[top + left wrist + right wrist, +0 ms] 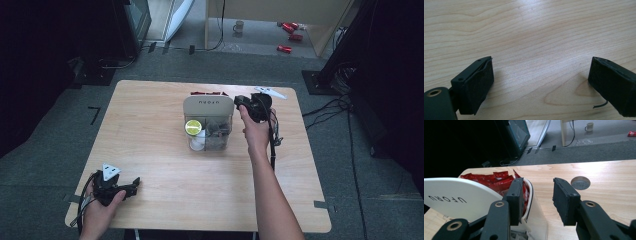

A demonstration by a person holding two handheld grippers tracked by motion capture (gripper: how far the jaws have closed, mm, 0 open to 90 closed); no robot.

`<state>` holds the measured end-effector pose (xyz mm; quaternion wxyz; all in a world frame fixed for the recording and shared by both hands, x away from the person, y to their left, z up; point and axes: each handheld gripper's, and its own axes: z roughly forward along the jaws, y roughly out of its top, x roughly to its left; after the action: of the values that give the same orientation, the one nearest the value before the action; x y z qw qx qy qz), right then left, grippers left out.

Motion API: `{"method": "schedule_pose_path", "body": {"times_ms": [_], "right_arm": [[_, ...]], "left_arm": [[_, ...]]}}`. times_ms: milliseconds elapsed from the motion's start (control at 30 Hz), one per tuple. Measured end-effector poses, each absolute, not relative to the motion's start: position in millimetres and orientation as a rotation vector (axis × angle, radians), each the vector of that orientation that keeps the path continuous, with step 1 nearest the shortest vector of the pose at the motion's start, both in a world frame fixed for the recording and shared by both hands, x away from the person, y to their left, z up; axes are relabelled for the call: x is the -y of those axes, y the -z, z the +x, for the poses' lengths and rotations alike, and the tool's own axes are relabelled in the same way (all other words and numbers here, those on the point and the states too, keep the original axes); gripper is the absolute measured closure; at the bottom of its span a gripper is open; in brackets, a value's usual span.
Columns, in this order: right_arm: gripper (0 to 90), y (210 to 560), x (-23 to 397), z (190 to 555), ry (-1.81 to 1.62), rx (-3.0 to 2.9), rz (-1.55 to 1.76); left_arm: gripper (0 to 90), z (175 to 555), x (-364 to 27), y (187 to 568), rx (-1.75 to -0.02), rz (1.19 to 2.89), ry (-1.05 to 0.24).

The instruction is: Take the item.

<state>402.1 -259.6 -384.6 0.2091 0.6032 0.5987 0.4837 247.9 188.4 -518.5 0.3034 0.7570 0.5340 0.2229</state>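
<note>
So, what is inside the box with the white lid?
In the box, the high view shows a yellow-green round lid over something white, and dark items beside it. Red packets fill the back part. The white lid covers the rest.

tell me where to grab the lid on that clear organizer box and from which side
Grip the beige lid at its thin edge near the right gripper, coming in from the box's right side. The lid stands tilted open over the clear box, so its free edge is exposed; the open jaws already straddle the white rim beside it. A pinch across the thickness looks most secure.
</note>
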Motion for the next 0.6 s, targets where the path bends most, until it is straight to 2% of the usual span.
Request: {"method": "schedule_pose_path", "body": {"times_ms": [267, 600], "right_arm": [[56.8, 388, 258, 391, -1.375, -1.743, 1.632], [50.9, 412, 238, 370, -1.246, -1.84, 1.563]], "left_arm": [[6.7, 248, -188, 519, -1.417, 2.004, -0.589], [6.7, 248, -188, 518, -1.416, 2.007, -0.589]]}}
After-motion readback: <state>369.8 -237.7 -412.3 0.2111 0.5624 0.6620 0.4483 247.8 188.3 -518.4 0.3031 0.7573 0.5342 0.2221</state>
